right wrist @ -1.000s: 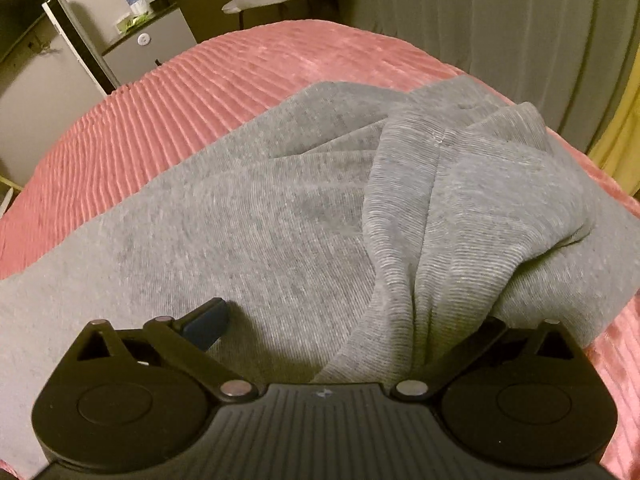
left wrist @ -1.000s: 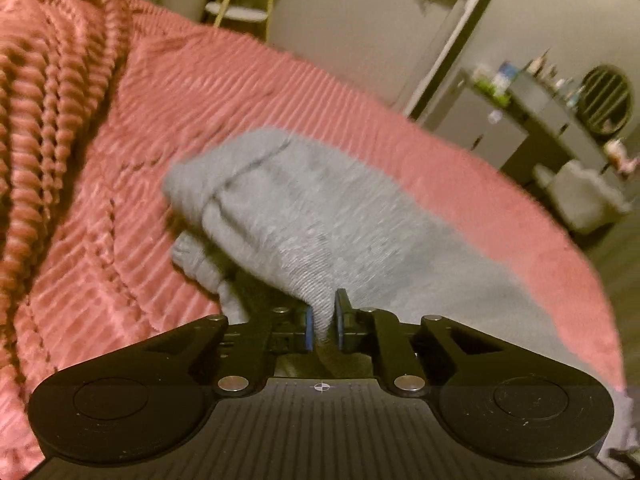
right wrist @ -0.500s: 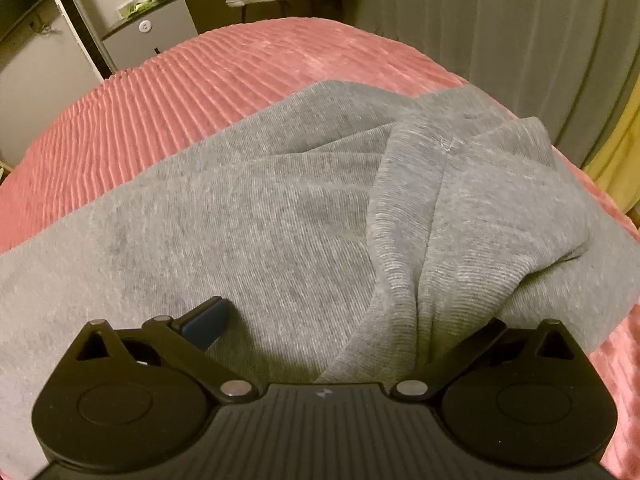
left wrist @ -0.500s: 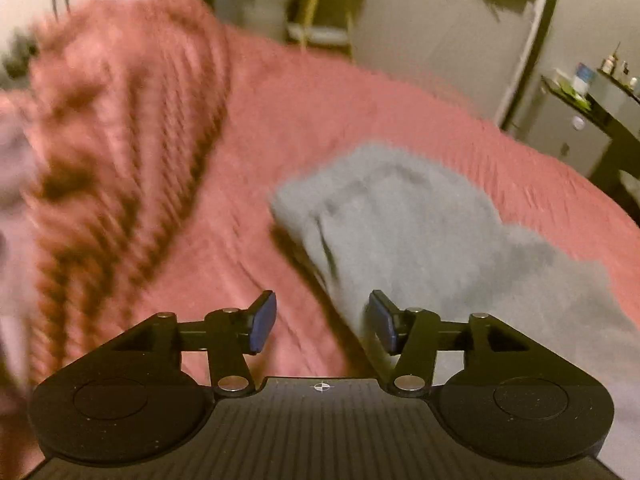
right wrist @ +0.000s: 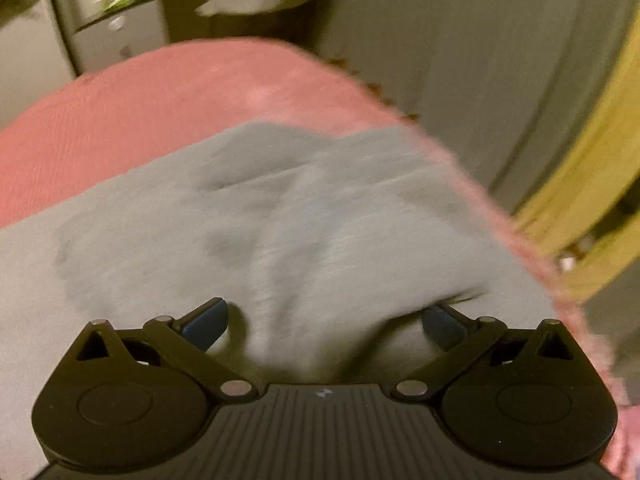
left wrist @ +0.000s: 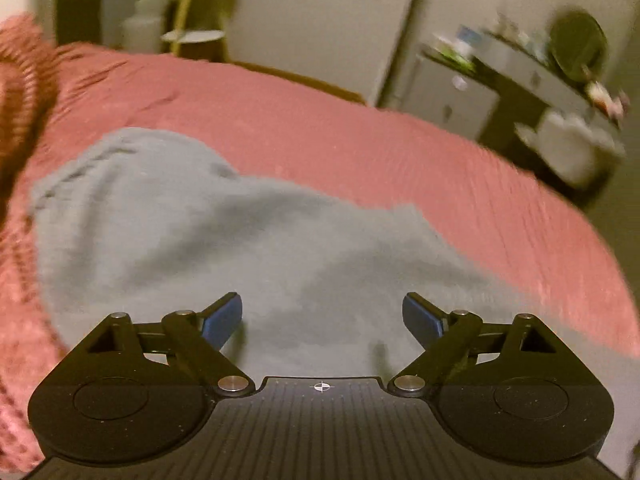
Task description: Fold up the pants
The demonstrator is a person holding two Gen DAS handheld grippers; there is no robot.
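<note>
Grey pants (left wrist: 224, 232) lie spread on a pink ribbed bedspread (left wrist: 360, 148). In the left wrist view my left gripper (left wrist: 322, 314) hovers over the cloth with its jaws still opening wide; its blue pads (left wrist: 222, 320) touch nothing. In the right wrist view the pants (right wrist: 168, 232) bunch into a raised fold running toward the camera. My right gripper (right wrist: 324, 314) stands open astride that fold, and its pads (right wrist: 206, 322) sit well apart from the cloth's sides. Both views are blurred by motion.
A bunched-up part of the bedspread (left wrist: 20, 80) rises at the left. Beyond the bed stand a small round table (left wrist: 196, 36), a white cabinet (left wrist: 460, 92) and a dresser (left wrist: 560, 80). The bed's right edge (right wrist: 532, 248) drops off beside a yellow curtain (right wrist: 592, 184).
My left gripper has let go of the pinched grey cloth, opened wide and swung right over the pants. The right gripper lifted a little, and its right pad now shows beside the fold.
</note>
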